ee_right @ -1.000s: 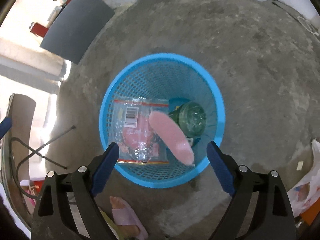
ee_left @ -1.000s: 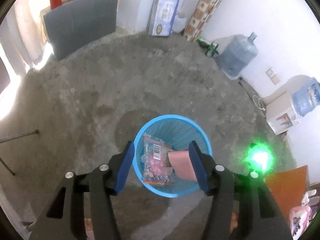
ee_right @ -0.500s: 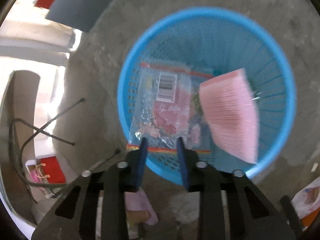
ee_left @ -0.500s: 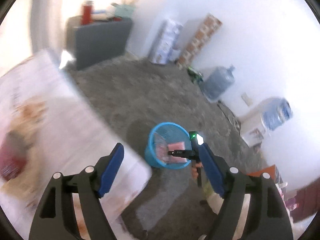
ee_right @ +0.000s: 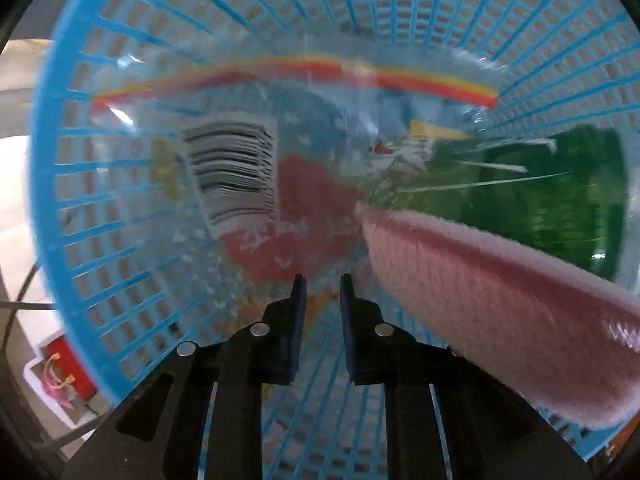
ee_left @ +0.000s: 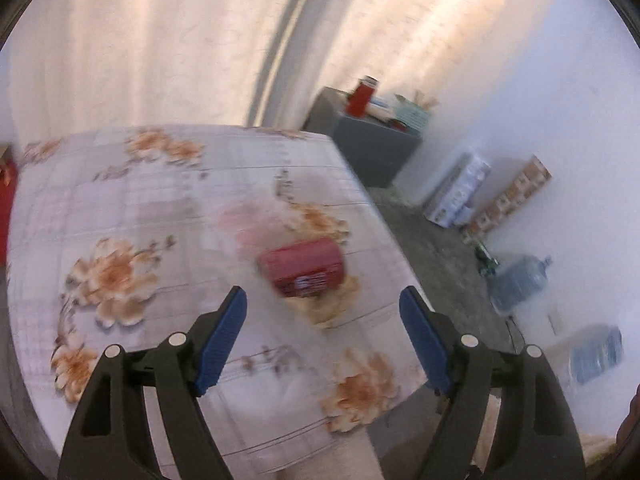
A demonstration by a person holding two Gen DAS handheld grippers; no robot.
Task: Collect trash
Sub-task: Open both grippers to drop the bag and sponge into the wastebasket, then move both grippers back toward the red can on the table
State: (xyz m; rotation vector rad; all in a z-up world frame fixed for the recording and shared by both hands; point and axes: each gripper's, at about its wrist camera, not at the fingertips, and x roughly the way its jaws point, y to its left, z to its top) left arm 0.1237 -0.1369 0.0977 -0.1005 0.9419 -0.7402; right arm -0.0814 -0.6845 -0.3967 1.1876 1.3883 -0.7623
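In the left wrist view my left gripper [ee_left: 322,320] is open and empty above a table [ee_left: 160,200] with a flowered cloth. A red box [ee_left: 306,268] lies on the cloth just ahead of the fingertips, blurred. In the right wrist view my right gripper [ee_right: 322,292] is nearly shut with a narrow gap and sits inside the blue mesh basket [ee_right: 72,208]. In the basket lie a clear plastic wrapper with a barcode [ee_right: 236,176], a pink sponge [ee_right: 500,304] at the right and a green bottle [ee_right: 560,192] behind it. The fingertips are over the wrapper's lower edge.
Right of the table is the concrete floor [ee_left: 432,248], with a grey cabinet [ee_left: 372,144], boxes [ee_left: 460,188] and water jugs [ee_left: 520,280] along the white wall. A curtain [ee_left: 160,40] hangs behind the table.
My left gripper swung up from the basket to the table and the red box. My right gripper closed from wide open and dropped down into the basket.
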